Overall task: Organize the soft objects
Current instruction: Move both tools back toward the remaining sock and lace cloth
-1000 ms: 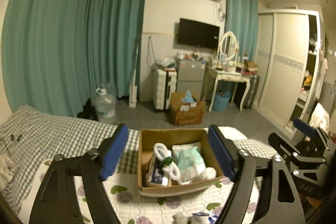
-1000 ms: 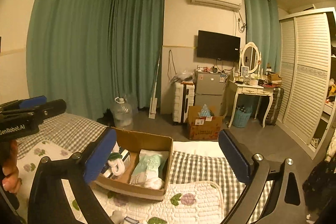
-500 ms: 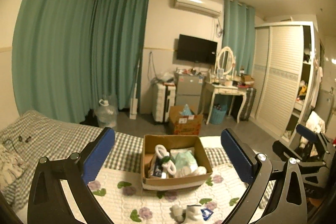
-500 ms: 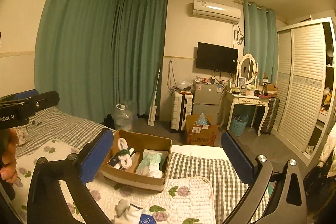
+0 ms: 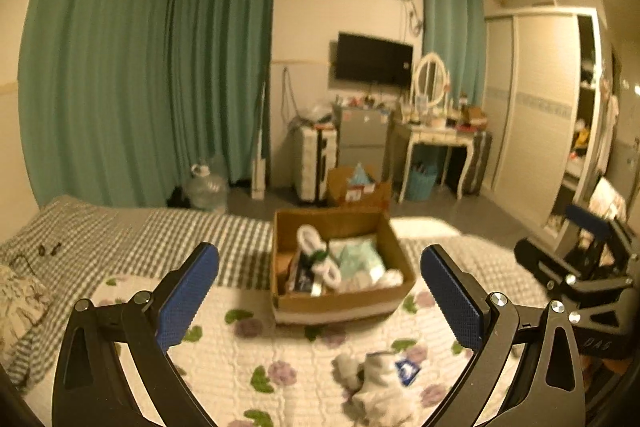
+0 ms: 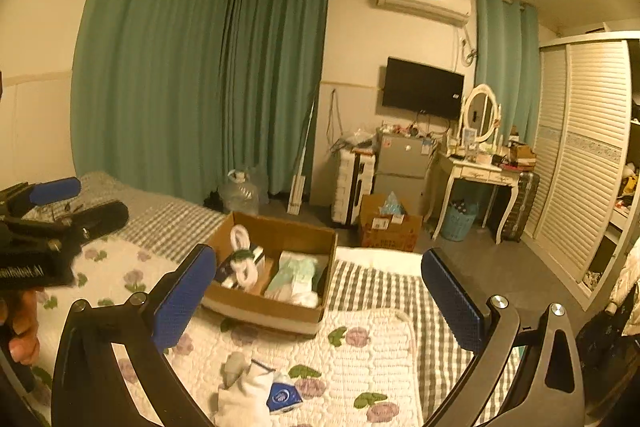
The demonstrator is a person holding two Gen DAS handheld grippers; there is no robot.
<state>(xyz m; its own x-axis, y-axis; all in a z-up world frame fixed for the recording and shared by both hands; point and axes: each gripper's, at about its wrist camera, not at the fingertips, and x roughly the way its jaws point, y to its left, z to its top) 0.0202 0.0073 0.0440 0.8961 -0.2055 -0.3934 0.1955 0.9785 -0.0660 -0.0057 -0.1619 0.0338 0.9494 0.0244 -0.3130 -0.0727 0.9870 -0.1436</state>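
Note:
An open cardboard box (image 5: 340, 301) sits on the bed's floral quilt (image 5: 248, 359), holding white and pale green soft items and a dark packet. A bundle of white socks with a blue label (image 5: 380, 383) lies loose on the quilt in front of the box. My left gripper (image 5: 319, 255) hovers over the quilt, open wide and empty, with the socks below and between its fingers. In the right wrist view the box (image 6: 264, 311) and socks (image 6: 248, 391) show again. My right gripper (image 6: 319, 261) is open and empty, to the right of the left gripper (image 6: 80, 203).
A grey checked sheet (image 5: 160, 231) covers the bed beyond the quilt. On the floor stand a water jug (image 6: 240, 193), a second cardboard box (image 6: 388, 227), a suitcase (image 6: 352, 187), a dressing table (image 6: 476, 171) and a wardrobe (image 6: 584, 155). A hand (image 6: 20, 327) shows at left.
Both grippers have drawn back from the box, which now looks smaller and farther. The left jaws spread wider. The white socks have come into view at the bottom.

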